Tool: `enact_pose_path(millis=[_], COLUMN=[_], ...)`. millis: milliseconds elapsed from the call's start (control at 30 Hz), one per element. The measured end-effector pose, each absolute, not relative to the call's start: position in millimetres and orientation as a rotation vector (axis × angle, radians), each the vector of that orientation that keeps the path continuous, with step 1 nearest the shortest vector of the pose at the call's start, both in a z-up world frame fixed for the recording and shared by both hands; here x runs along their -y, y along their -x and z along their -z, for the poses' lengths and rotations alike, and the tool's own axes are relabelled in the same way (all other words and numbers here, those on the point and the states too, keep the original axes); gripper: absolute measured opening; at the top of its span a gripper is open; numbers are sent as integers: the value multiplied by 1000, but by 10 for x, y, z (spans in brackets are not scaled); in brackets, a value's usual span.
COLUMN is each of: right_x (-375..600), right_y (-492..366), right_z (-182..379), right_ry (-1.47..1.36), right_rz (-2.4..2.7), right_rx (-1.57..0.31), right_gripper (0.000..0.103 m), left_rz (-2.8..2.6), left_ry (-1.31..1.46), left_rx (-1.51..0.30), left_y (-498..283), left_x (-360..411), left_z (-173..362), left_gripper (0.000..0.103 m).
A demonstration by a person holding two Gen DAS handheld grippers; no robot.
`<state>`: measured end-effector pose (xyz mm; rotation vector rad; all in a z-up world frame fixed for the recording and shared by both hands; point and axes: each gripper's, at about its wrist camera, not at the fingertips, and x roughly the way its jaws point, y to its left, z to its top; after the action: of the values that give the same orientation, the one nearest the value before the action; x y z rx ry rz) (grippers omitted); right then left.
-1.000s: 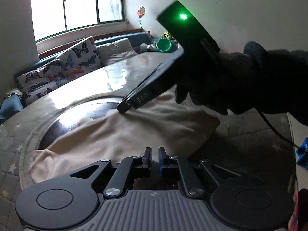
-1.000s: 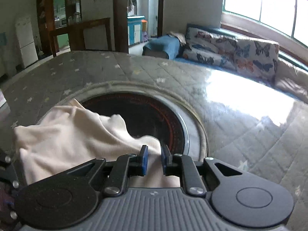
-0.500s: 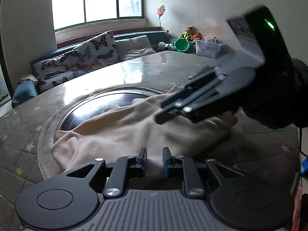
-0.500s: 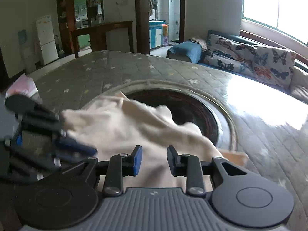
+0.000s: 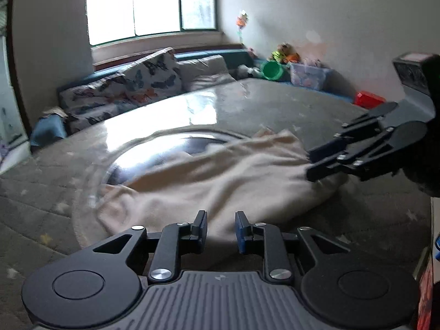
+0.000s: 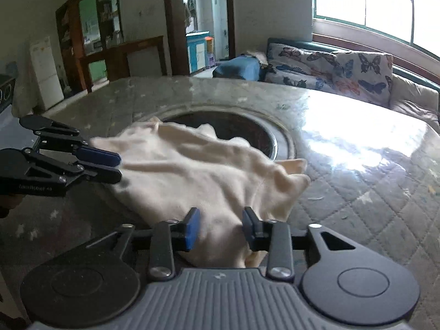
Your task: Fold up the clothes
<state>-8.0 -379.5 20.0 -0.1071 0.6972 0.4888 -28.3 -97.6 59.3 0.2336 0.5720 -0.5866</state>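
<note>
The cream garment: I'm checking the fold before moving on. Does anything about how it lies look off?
Yes. The cream garment lies rumpled, not flat, and part of it sags over the dark round recess in the quilted table, so its far edge is unsupported.

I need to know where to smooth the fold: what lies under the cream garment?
The cream garment lies over the table's quilted cover and partly across the dark round inset. Whatever sits beneath its middle is covered.

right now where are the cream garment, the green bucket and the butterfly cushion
cream garment (image 6: 192,176), right wrist view, middle of the cloth
green bucket (image 5: 272,70), left wrist view, its open mouth
butterfly cushion (image 6: 363,68), right wrist view, its printed face
</note>
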Motion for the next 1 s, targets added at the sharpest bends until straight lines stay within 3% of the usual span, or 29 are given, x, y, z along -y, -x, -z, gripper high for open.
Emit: enact_pose_path(millis=[133,200,367,767,867,933,967,1000], right_x=[3940,4014,4154,4178,4121,4106,4107,4110], right_y=[8,-87,-305,-449,-445,-445,-448,-451], right_z=[-273,-245,-97,106,97,86,81,76], right_ry=[82,52,-50,-135,-116,-114,-116,-121], right_rz=[-417,-383,-350,-343,-363,-370,-371,-371], right_rx=[-664,-676,-720,-733,-734,-737,-738,-740], right_gripper=[58,58,58,58,52,41,40,40], left_rz=[441,366,243,256,272,283,293,302], left_ry=[-192,-166,-105,19,22,29,33,43], left_rx=[-560,-572,-615,-715,-727,-728,-730,-735], left_y=[148,51,-157,-423,-469,-502,-516,-529], left_x=[787,708,530,338,388,402,407,412], left_z=[-651,-646,-571,-424,-400,-390,-387,-383], left_gripper=[35,46,50,50,48,43,33,32])
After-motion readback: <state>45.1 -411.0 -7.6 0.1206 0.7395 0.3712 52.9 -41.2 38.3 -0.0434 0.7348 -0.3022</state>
